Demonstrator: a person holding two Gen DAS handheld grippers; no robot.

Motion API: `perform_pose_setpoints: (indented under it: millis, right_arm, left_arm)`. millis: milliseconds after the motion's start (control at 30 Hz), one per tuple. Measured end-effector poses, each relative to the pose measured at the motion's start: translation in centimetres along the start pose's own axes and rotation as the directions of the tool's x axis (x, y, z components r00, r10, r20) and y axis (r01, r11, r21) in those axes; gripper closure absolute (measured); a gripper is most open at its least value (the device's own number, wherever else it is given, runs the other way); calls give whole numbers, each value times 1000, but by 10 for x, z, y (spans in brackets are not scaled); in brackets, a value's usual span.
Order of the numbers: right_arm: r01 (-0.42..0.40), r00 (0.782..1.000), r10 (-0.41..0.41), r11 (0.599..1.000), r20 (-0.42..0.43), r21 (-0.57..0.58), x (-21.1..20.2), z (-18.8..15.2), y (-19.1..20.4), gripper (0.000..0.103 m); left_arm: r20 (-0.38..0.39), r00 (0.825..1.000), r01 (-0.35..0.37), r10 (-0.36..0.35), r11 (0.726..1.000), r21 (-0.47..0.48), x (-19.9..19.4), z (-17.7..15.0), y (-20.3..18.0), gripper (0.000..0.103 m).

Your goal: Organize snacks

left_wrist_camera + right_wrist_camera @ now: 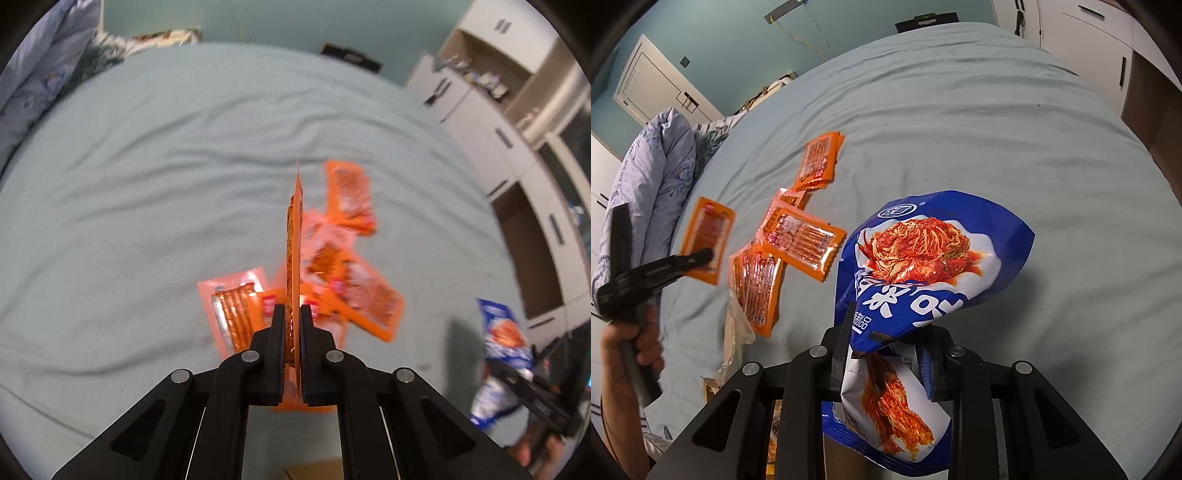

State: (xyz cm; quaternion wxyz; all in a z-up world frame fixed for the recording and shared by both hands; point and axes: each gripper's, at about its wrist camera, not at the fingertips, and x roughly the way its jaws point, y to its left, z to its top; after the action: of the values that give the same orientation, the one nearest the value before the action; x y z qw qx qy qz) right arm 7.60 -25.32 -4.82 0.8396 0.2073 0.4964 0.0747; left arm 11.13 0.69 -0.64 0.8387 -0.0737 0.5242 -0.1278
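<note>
Left wrist view: the left gripper [292, 314] is clamped on a single orange snack packet [294, 236], which is held edge-on and raised above the pale blue bedsheet [147, 184]. Beneath it, a loose pile of orange packets [347, 284] is spread on the sheet. In the right wrist view, the right gripper [886, 354] is closed around a blue kimchi bag [923, 258], which is crumpled between the fingers and carried above the bed. The lifted orange packet [707, 236] is seen at the left, apart from the pile [790, 236]. A rolled quilt [657, 177] lies along the bed's far edge.
</note>
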Motion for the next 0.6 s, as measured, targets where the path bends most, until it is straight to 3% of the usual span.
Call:
perform_pose_setpoints:
  millis: [133, 267, 400, 600]
  right_arm:
    - [-16, 999, 15, 1000, 40, 17, -13, -6, -1, 78]
    - [-44, 996, 42, 999, 80, 31, -30, -17, -3, 78]
    - [-50, 995, 48, 999, 90, 20, -35, -25, -2, 78]
    - [-51, 992, 54, 998, 112, -28, -43, -35, 7, 78]
  left_arm:
    - [64, 996, 63, -68, 995, 79, -55, -17, -29, 98]
    - [79, 983, 148, -163, 974, 172, -95, -62, -61, 98]
    - [-18, 978, 203, -206, 945, 256, -91, -118, -83, 98]
    - [-183, 979, 153, -95, 929, 336, -47, -167, -96, 98]
